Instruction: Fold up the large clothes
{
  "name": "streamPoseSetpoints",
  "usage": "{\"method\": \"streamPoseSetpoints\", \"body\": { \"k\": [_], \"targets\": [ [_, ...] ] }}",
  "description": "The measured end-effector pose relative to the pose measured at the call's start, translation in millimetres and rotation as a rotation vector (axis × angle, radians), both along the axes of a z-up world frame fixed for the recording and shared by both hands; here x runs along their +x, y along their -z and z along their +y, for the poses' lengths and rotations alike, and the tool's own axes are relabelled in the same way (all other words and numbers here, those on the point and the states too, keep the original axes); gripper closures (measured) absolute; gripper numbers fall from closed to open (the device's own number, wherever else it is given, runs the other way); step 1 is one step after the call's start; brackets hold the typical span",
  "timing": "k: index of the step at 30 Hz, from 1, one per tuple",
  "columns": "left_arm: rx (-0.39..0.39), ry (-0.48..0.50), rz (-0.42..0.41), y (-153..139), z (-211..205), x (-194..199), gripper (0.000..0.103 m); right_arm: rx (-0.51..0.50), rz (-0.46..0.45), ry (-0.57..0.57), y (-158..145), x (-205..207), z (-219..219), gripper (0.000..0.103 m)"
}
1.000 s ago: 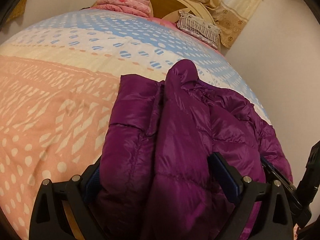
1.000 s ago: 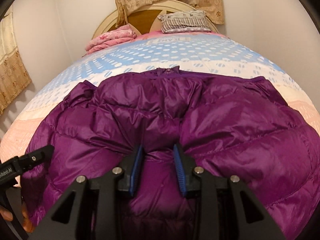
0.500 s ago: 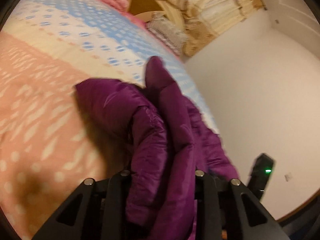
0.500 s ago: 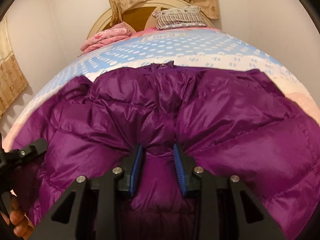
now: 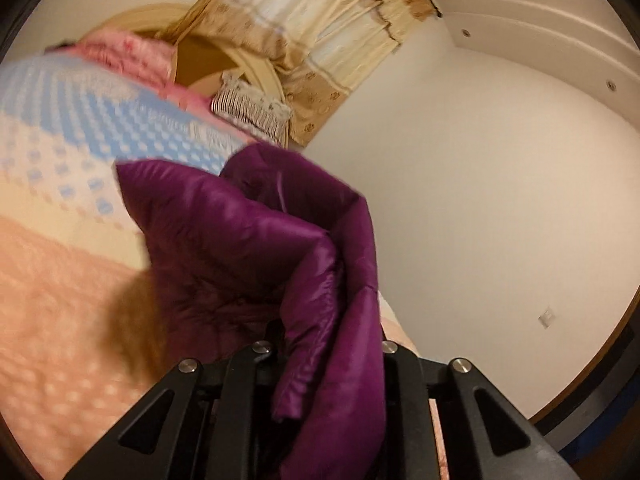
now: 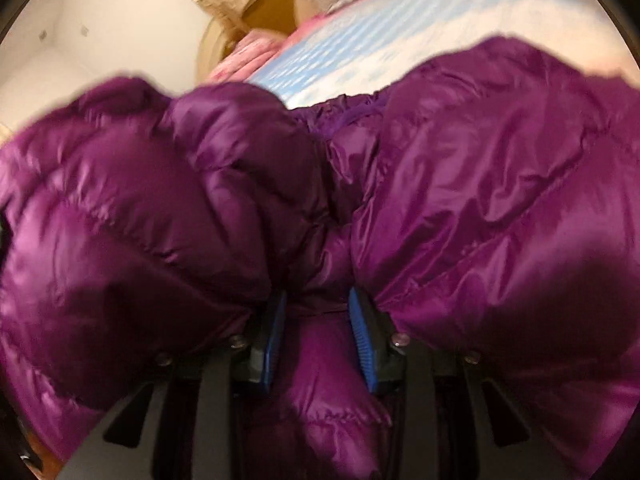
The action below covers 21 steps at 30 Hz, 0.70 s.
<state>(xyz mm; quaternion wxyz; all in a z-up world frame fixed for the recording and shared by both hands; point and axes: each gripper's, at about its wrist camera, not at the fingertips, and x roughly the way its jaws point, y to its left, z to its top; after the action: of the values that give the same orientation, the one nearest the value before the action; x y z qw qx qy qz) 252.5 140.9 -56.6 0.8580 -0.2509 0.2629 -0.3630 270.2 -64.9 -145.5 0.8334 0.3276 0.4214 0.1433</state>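
A shiny purple puffer jacket [image 6: 500, 200] lies on the bed [image 5: 60, 280] and fills most of the right wrist view. My right gripper [image 6: 317, 300] pinches a fold at its near edge between blue pads [image 6: 362, 340]; the jaws are easing open slightly while fabric is still pressed between them. In the left wrist view my left gripper [image 5: 324, 344] holds a bunched edge of the jacket [image 5: 224, 240] raised above the bedspread. Its jaws are closing with the fabric squeezed between them, and its pads are hidden by the cloth.
The bedspread has pink, cream and blue dotted bands. At the head of the bed are a rounded headboard [image 5: 208, 60], a folded pink blanket [image 5: 128, 56] and a striped pillow [image 5: 252, 110]. A beige curtain [image 5: 320, 20] hangs behind. A white wall [image 5: 500, 200] runs along the right.
My left gripper went from wide open around the jacket's edge to shut on it, then rose and tilted up, lifting the fabric. My right gripper rolled and shifted, still holding its fold.
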Motion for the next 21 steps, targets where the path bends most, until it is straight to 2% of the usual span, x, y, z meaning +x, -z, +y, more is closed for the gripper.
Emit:
{"method": "streamPoseSetpoints", "body": {
  "k": [2, 4, 6, 9, 12, 14, 16, 19, 21],
  "targets": [
    [0.05, -0.027, -0.023, -13, 10, -8, 0.085, 0.143, 0.008, -0.07, 3, -2, 33, 0.067],
    [0.173, -0.093, -0.057, -27, 18, -20, 0.085, 0.251, 0.012, -0.16, 4, -2, 66, 0.069],
    [0.229, -0.119, -0.078, -33, 22, -25, 0.085, 0.259, 0.024, -0.266, 2, 2, 94, 0.07],
    [0.226, -0.095, -0.093, -32, 16, -27, 0.085, 0.197, -0.006, -0.292, -14, -1, 93, 0.067],
    [0.313, -0.059, -0.101, -20, -18, -23, 0.085, 0.156, -0.107, -0.226, -38, -19, 51, 0.064],
    [0.384, -0.016, -0.108, -7, -45, -25, 0.085, 0.134, -0.151, -0.134, -51, -33, 5, 0.051],
    [0.468, 0.023, -0.127, 6, -74, -28, 0.085, 0.118, -0.163, -0.042, -55, -45, -38, 0.042],
    [0.579, 0.09, -0.13, 33, -113, -31, 0.085, 0.105, -0.159, 0.058, -54, -59, -91, 0.042],
    [0.642, 0.13, -0.12, 53, -136, -28, 0.085, 0.079, -0.152, 0.092, -51, -67, -110, 0.042]
  ]
}}
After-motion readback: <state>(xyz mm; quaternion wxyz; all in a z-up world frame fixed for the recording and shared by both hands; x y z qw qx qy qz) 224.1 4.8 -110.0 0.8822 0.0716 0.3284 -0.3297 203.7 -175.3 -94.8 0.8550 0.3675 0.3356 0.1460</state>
